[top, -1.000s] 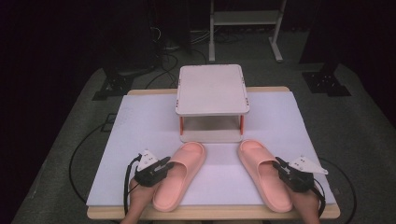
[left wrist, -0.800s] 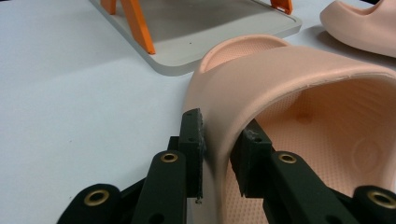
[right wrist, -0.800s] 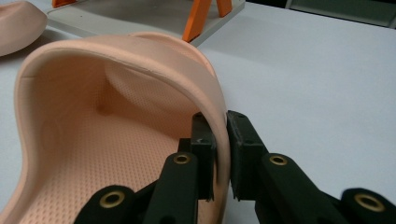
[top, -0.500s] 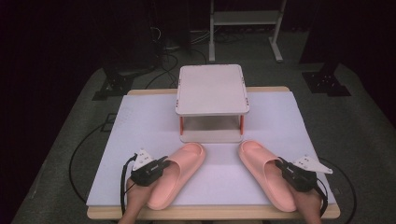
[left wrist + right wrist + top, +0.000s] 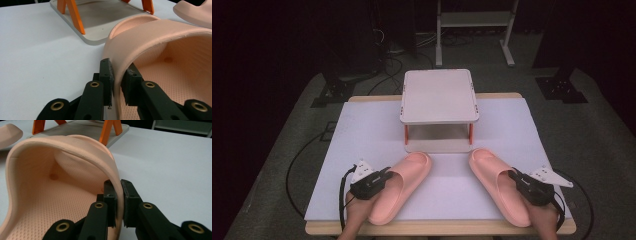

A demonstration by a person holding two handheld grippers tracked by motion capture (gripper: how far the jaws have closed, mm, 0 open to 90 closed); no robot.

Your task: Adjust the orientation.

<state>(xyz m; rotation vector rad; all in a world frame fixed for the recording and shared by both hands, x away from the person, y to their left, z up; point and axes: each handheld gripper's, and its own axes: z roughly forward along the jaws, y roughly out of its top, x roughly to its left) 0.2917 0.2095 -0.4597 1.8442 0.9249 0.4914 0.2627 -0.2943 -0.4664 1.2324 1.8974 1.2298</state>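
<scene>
Two peach foam slippers lie on the white table (image 5: 362, 130), toes pointing away from me. My left gripper (image 5: 387, 176) is shut on the outer edge of the left slipper's (image 5: 404, 185) strap. In the left gripper view the pads (image 5: 107, 75) pinch that strap wall (image 5: 150, 32) from both sides. My right gripper (image 5: 513, 176) is shut on the strap edge of the right slipper (image 5: 494, 182). The right gripper view has its pads (image 5: 127, 192) squeezing the thin strap rim (image 5: 75, 147). Both slippers rest flat on the table.
A small two-level rack (image 5: 439, 97) with a white top and orange legs (image 5: 406, 134) stands just beyond the slipper toes. Its lower tray (image 5: 105, 17) lies close ahead of both grippers. Cables trail off the table's front corners. Dark floor and stands surround the table.
</scene>
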